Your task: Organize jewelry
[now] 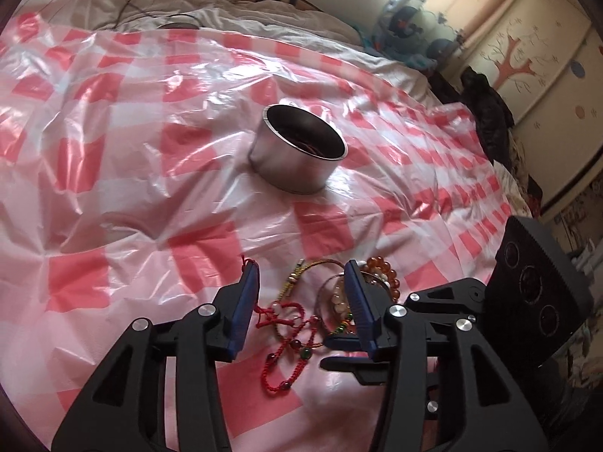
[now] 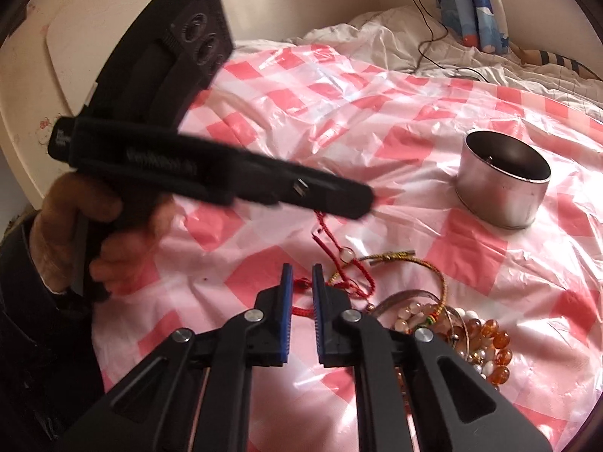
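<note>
A pile of jewelry lies on a pink-checked plastic sheet: a red cord bracelet (image 1: 290, 342), a braided gold cord bracelet (image 1: 301, 273), and amber bead bracelets (image 1: 384, 275). My left gripper (image 1: 301, 275) is open, its fingers on either side of the pile just above it. In the right wrist view the red cord (image 2: 339, 256), gold cord (image 2: 426, 267) and amber beads (image 2: 486, 342) show. My right gripper (image 2: 302, 269) is narrowly open and holds nothing, with a red cord strand lying below its gap. A round metal tin (image 1: 299, 150), also in the right wrist view (image 2: 503, 179), stands open beyond the pile.
The pink-checked sheet (image 1: 132, 150) covers a rumpled white bed. The right gripper's body (image 1: 535, 293) is at the right of the left wrist view. The left gripper's body (image 2: 169, 150) and the hand holding it fill the left of the right wrist view. A cable (image 2: 426, 37) lies on the bedding.
</note>
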